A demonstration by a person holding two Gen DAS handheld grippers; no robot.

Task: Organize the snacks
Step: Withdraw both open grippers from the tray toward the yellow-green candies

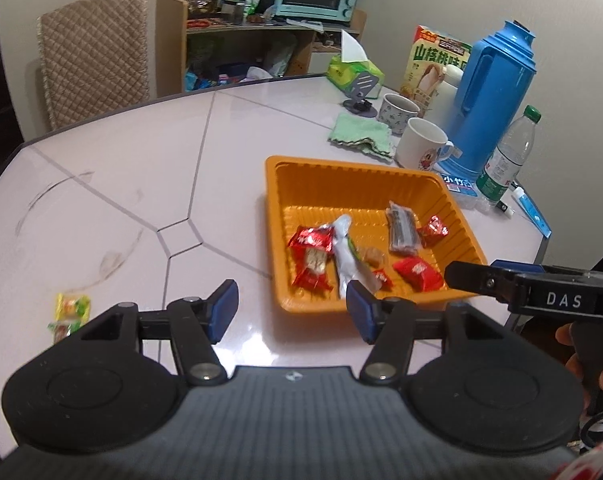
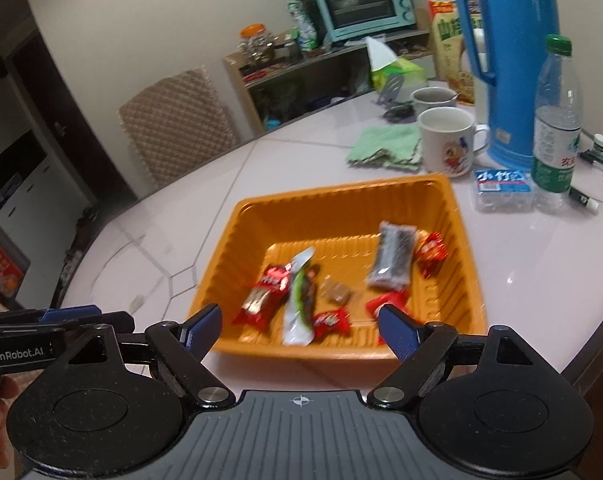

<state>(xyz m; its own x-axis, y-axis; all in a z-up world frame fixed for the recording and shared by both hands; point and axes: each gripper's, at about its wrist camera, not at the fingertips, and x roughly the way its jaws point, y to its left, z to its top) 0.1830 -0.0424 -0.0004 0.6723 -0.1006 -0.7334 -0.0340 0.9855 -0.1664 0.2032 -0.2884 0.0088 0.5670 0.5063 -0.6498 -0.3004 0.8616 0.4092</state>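
Snacks [image 2: 393, 256] lying in orange tray [image 2: 467, 236]; two green-yellow packets [image 1: 72, 307] sitting loose on table [image 1: 113, 200], well apart from it.

Left gripper [image 1: 289, 312] is hovering empty, fingers spread wide, between strays and tray; right gripper [image 2: 301, 330] is hanging wide and empty at the tray's near rim. Risks: thin wrappers slipping or crumpling in a pinch; light tray sliding if nudged; the two grippers colliding, being close together.

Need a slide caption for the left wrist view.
Open left gripper beside orange tray of snacks; green packets left on table.
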